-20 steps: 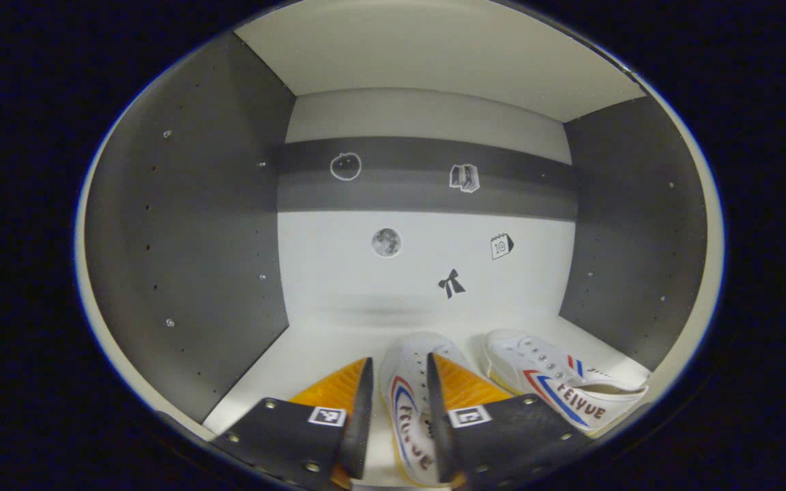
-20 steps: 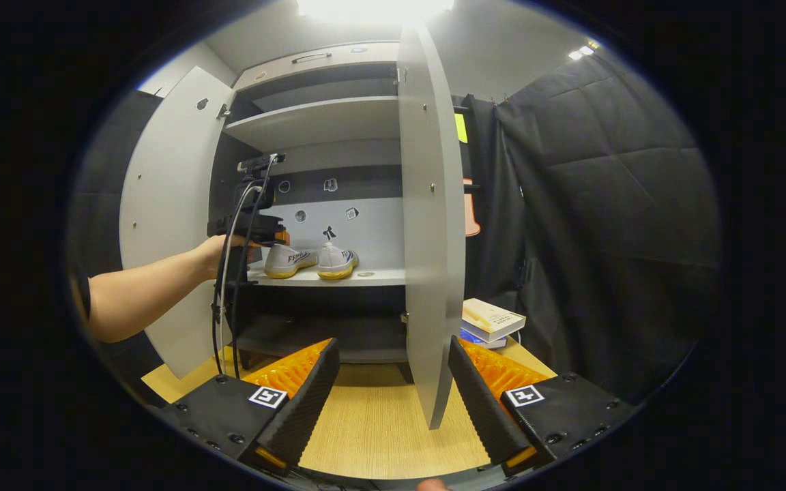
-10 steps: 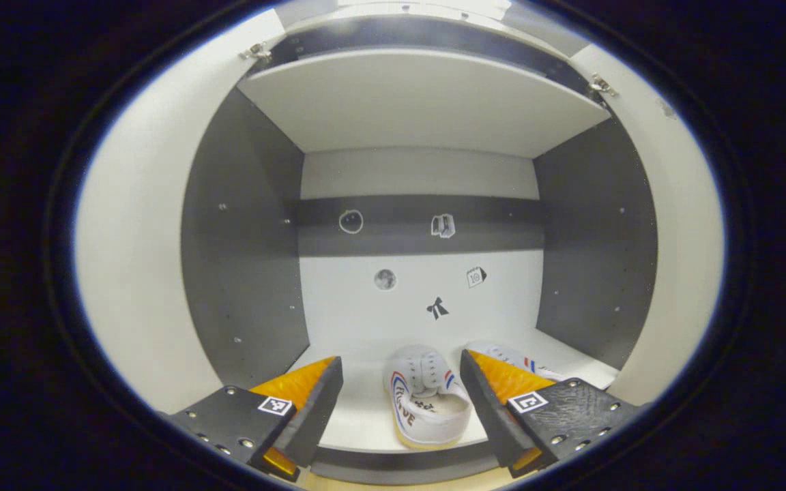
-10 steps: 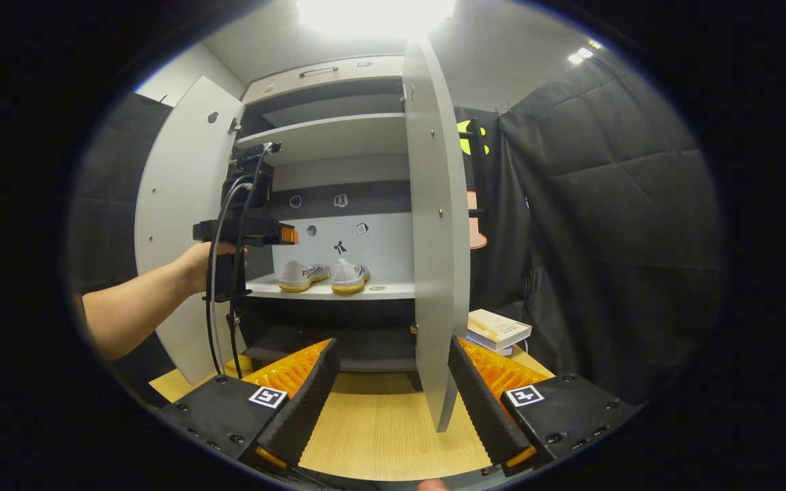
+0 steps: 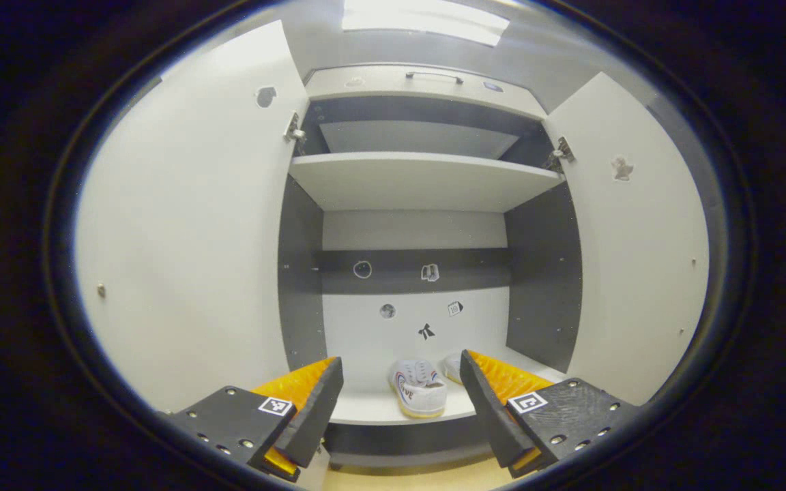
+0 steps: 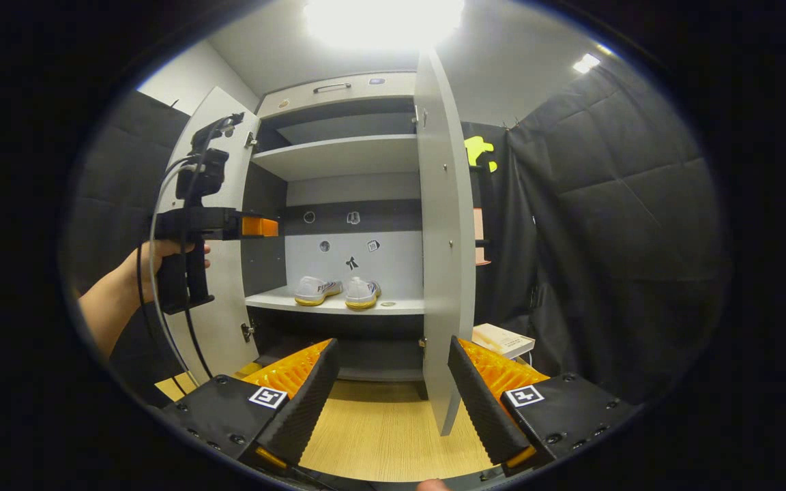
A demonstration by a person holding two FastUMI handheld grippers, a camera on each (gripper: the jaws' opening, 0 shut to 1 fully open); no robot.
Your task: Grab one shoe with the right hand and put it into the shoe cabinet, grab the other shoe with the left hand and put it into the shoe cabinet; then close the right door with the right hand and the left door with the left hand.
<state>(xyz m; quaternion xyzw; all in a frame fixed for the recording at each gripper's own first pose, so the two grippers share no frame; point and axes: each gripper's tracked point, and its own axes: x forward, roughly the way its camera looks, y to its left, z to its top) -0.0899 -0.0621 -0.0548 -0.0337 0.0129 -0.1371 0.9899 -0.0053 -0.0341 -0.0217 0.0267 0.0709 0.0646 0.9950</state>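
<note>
— Shoes first, from the left gripper view: one shoe [image 5: 419, 397] sits on the middle shelf [image 5: 372, 409] of the shoe cabinet [image 5: 427, 179], heel toward us, and the second shoe [image 5: 451, 367] is just beside it, partly hidden behind a finger. So I'd call both placements done.

— And the left gripper [image 5: 401, 409]?

— Jaws spread wide, nothing between them, outside the cabinet and looking straight in. Left door [image 5: 181, 239] and right door [image 5: 638, 273] both stand open either side. The upper shelves look bare.

— Over to the right gripper view, then.

— Same story from farther off: the pair side by side on the shelf, first shoe [image 6: 316, 290] on the left, second [image 6: 363, 293] touching or nearly touching it, I can't tell which. The right gripper [image 6: 393, 402] is wide too, holding nothing, low over the wooden floor [image 6: 379, 429], with the right door's edge [image 6: 444, 273] just ahead of it. The left gripper [image 6: 260, 226] hangs in a hand [image 6: 154, 262] near the left door [image 6: 219, 320].

— What's left?

— Both doors, I'd say; right one first. Some books [image 6: 502, 339] lie beyond that door, off to the side.
</note>
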